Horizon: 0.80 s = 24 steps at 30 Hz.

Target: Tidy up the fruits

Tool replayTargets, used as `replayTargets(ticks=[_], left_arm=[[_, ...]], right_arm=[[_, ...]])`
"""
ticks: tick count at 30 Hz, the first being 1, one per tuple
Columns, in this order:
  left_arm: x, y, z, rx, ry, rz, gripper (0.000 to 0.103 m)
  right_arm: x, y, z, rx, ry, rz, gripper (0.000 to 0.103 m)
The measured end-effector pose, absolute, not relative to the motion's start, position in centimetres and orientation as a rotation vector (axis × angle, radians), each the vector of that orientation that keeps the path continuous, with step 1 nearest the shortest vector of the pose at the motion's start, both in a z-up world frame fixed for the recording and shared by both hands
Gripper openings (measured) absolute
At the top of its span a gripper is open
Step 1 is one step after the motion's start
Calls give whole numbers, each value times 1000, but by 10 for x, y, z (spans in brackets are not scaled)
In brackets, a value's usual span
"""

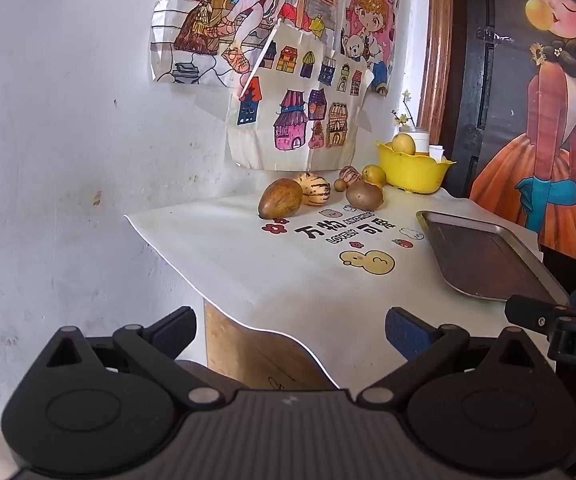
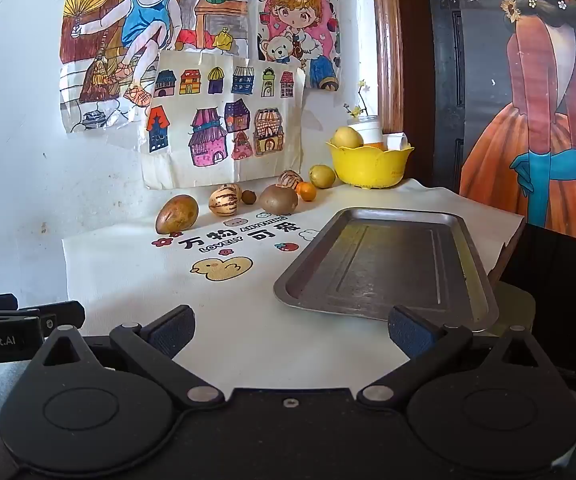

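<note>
Your left gripper (image 1: 289, 336) and right gripper (image 2: 289, 332) both have jaws wide open, holding nothing. The fruits (image 2: 224, 202) lie well ahead along the counter (image 2: 248, 320) by the wall, left of the tray (image 2: 387, 264), so your left one sits nearer

Left gripper (image 1: 289, 332) jaws wide and empty over the table's near edge, white cloth (image 1: 256, 264), fruits (image 1: 319, 192) clustered by the wall, yellow bowl (image 1: 411, 172) holding a fruit, metal tray (image 1: 487, 256) at right, drawings (image 1: 288, 60) above
</note>
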<state>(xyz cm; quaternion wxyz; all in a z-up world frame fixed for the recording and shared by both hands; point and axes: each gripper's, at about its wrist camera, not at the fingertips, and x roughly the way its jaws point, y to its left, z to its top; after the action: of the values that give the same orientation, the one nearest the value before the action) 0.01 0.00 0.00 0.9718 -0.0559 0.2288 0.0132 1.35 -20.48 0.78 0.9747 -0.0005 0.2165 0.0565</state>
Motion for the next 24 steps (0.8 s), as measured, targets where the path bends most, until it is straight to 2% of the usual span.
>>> replayTargets(ticks=[24], left_arm=[[0, 0, 0, -121, 467, 24, 103]], right_arm=[[14, -205, 6, 3, 438, 115, 103]])
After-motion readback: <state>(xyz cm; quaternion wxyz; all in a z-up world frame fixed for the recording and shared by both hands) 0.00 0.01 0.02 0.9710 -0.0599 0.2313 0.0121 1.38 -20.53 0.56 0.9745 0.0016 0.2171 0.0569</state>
